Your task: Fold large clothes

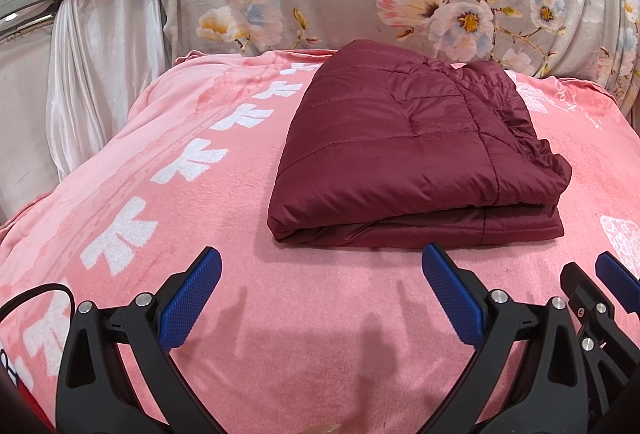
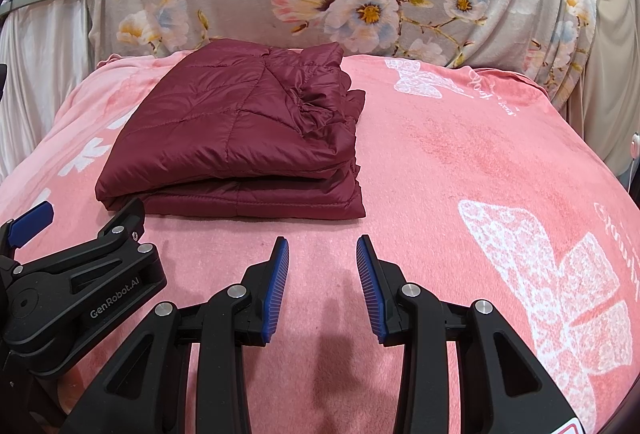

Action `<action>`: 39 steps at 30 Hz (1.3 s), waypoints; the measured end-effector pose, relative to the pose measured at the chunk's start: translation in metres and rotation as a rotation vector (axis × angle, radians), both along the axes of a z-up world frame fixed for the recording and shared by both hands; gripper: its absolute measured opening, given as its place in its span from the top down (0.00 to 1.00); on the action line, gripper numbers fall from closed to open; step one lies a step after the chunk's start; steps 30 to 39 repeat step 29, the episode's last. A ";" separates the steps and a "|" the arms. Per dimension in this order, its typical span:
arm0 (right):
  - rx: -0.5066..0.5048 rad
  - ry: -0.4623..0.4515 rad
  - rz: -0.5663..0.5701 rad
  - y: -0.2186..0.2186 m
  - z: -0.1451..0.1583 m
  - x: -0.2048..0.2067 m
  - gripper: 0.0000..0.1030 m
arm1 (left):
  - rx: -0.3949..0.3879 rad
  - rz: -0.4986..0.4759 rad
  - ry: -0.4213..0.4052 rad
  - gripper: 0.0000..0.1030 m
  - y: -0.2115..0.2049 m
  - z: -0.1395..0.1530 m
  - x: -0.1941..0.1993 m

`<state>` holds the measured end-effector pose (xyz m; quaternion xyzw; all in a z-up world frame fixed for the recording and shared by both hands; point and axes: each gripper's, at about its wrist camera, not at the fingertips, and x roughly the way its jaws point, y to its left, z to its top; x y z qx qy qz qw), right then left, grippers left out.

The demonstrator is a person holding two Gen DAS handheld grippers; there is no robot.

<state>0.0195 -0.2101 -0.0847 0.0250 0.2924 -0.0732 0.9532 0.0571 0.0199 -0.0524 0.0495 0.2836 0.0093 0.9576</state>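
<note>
Dark red quilted padded jacket (image 1: 416, 150), folded into a thick neat rectangle, ahead of both pairs of fingers on pink plush blanket (image 1: 224, 202); probably finished. Left gripper (image 1: 320, 298) spread wide, empty. Right gripper (image 2: 322, 288) apart, empty. Bare blanket beside the folded edges.

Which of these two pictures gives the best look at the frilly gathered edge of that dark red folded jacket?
The right wrist view: the jacket's frilly edge faces it, ruffles distinct. In the left wrist view that edge sits on the far right side, seen more side-on.
</note>
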 end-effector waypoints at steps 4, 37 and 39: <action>-0.001 0.000 -0.001 0.001 0.000 0.000 0.65 | -0.003 -0.004 -0.001 0.05 -0.001 0.000 0.000; -0.006 0.001 0.001 0.001 0.000 0.000 0.65 | -0.005 -0.017 -0.007 0.06 -0.004 0.000 -0.001; -0.006 0.001 0.001 0.001 0.000 0.000 0.65 | -0.005 -0.017 -0.007 0.06 -0.004 0.000 -0.001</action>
